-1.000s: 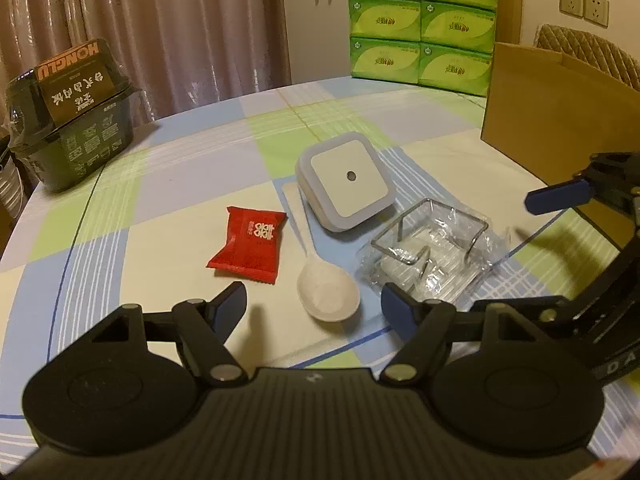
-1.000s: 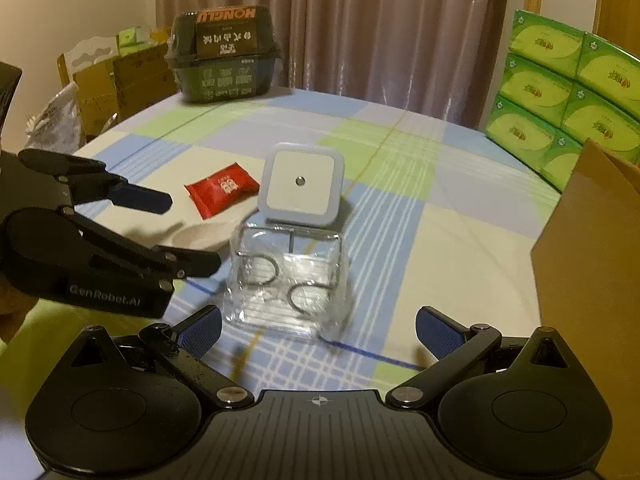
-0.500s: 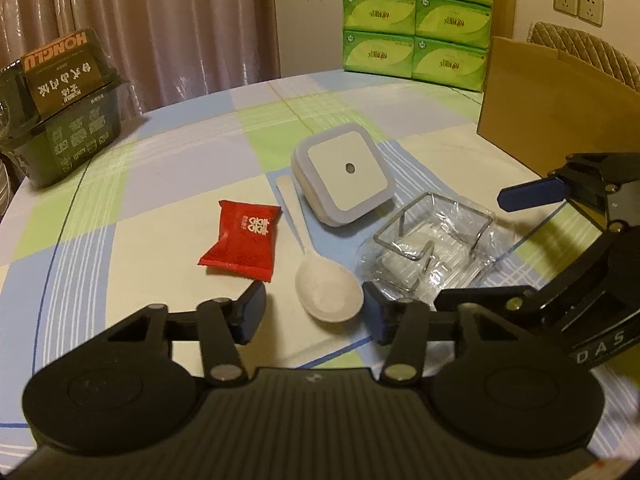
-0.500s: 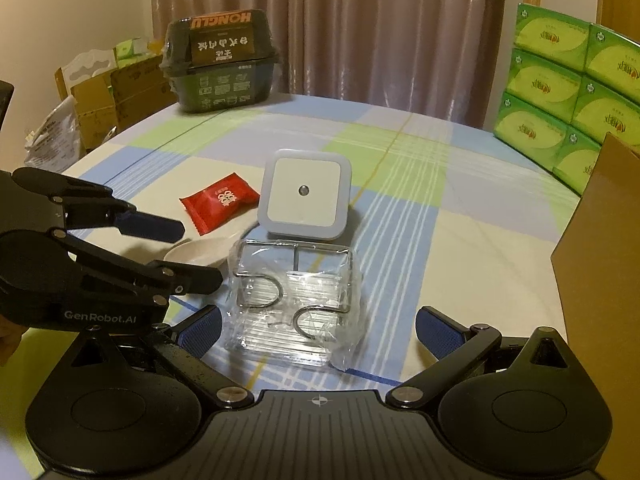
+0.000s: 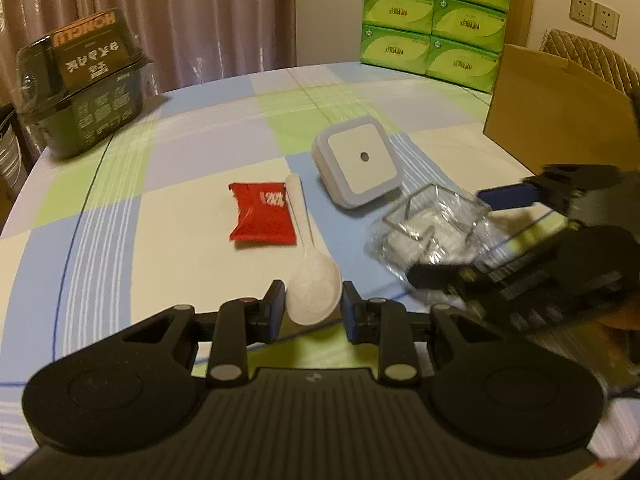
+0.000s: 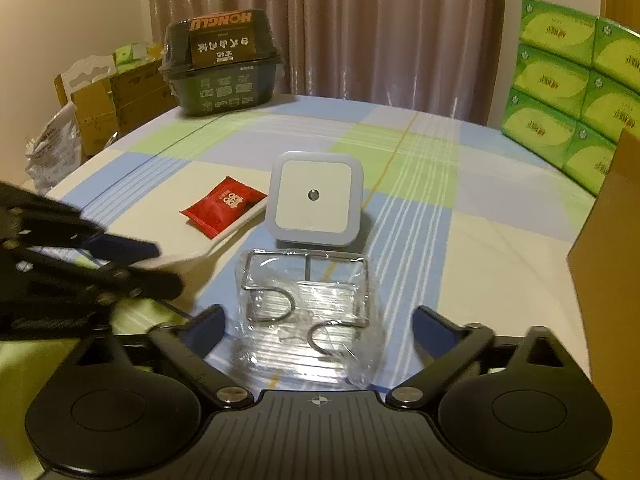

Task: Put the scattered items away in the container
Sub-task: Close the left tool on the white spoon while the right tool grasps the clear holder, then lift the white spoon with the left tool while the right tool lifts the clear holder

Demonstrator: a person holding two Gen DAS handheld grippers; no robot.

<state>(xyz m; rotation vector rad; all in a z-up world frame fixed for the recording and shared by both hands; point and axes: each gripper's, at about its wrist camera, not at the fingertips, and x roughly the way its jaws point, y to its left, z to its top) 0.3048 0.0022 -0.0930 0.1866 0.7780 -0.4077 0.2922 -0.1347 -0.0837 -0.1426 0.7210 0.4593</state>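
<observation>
Left claw (image 5: 313, 307) grips white plastic spoon (image 5: 310, 276); right claw (image 6: 316, 326) closing.
Wrapped wire rack (image 6: 306, 300) sits between its wide jaws; red sachet (image 5: 262, 218), white square night-light (image 6: 316, 200) beyond.

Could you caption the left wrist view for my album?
Left gripper shut on a white spoon, beside a red packet on the checked table.

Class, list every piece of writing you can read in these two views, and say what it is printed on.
"HONGLU": upside down, on the dark lidded tub.
Red sachet: white characters, too blurred to read.
Green tissue packs: print too small to read.
Left gripper body: blurred lettering, unreadable.
</observation>
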